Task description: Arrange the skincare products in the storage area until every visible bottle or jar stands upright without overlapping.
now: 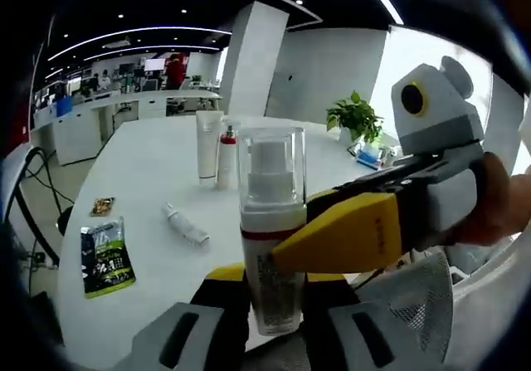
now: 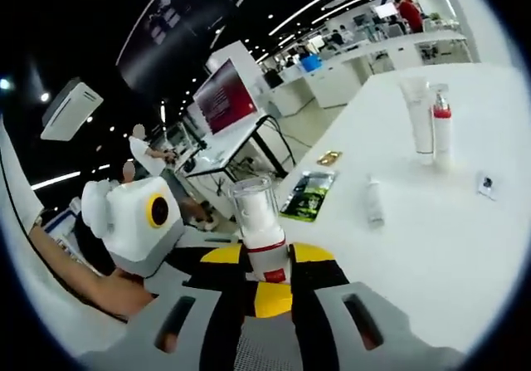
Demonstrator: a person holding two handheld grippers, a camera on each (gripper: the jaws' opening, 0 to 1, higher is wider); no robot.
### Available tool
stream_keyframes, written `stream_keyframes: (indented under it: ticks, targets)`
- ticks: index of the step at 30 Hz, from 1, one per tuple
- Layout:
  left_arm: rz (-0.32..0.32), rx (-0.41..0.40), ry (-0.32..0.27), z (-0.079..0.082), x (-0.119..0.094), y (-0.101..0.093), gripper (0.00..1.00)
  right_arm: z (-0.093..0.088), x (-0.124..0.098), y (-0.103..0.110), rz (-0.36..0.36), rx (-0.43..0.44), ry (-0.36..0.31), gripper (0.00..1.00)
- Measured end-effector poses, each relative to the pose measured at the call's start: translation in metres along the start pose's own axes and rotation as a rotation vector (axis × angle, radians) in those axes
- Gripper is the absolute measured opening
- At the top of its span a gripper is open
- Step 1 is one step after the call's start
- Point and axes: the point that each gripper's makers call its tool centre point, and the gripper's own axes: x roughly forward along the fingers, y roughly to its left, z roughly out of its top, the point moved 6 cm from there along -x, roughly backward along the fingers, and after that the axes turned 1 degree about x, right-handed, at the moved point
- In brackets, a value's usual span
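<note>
A: Entry, left gripper view. The left hand-held gripper [image 1: 272,292] is closed on the pump bottle [image 1: 270,230], which stands upright between the jaws, clear cap on top, red band around its middle.

B: And the other one?

A: The right hand-held gripper [image 1: 348,234] comes in from the right. Its yellow jaw lies against the same bottle at the red band. A hand [image 1: 498,201] holds it.

B: Right gripper view agrees?

A: Yes. The right hand-held gripper [image 2: 270,284] clamps the pump bottle [image 2: 259,226] low on its body; the left hand-held gripper [image 2: 137,222] shows at the left with an arm [image 2: 83,275] under it. So the bottle is gripped by both, above the near edge of the white surface [image 1: 158,172].

B: Other products?

A: A tall white tube [image 1: 208,145] stands upright, touching or just beside a slim bottle with a red collar [image 1: 226,157]; I cannot tell which. A small white tube [image 1: 186,223] lies flat on the surface, well apart from them.

B: Non-task items?

A: A green packet [image 1: 107,257] lies near the left edge, a small brown packet [image 1: 102,206] beyond it. A potted plant [image 1: 357,118] stands at the far side.
</note>
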Motion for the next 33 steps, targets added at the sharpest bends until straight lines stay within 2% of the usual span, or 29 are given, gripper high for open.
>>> stream_keyframes:
  ticks: [4,6,11,14,17,19,24,28,33]
  targets:
    - [-0.060,-0.027,0.008,0.004,0.006,-0.003,0.23,0.001,-0.004,-0.005,-0.040,-0.030,0.015,0.17]
    - [-0.079,0.015,0.004,0.005,0.006,-0.005,0.23,0.002,-0.007,-0.009,-0.034,0.008,0.011,0.17]
    - [-0.132,0.030,-0.017,0.010,0.008,-0.008,0.24,0.004,-0.015,-0.011,-0.048,-0.001,-0.013,0.16]
    - [-0.150,0.054,-0.037,0.012,0.009,-0.006,0.24,0.007,-0.016,-0.015,-0.050,0.072,-0.062,0.15]
    - [-0.159,0.064,-0.024,0.011,0.012,-0.005,0.24,0.009,-0.016,-0.021,-0.049,0.127,-0.101,0.15]
    - [-0.152,0.085,0.019,0.003,0.013,0.000,0.26,0.013,-0.016,-0.023,-0.049,0.148,-0.119,0.15]
    - [-0.126,0.091,0.003,-0.002,0.003,0.012,0.35,0.029,-0.011,-0.033,-0.068,0.154,-0.142,0.16]
    - [-0.060,0.201,0.036,-0.005,-0.009,0.033,0.37,0.040,-0.006,-0.045,-0.108,0.160,-0.151,0.16]
    - [0.021,0.276,0.062,-0.009,-0.027,0.062,0.37,0.054,0.000,-0.060,-0.156,0.149,-0.158,0.16]
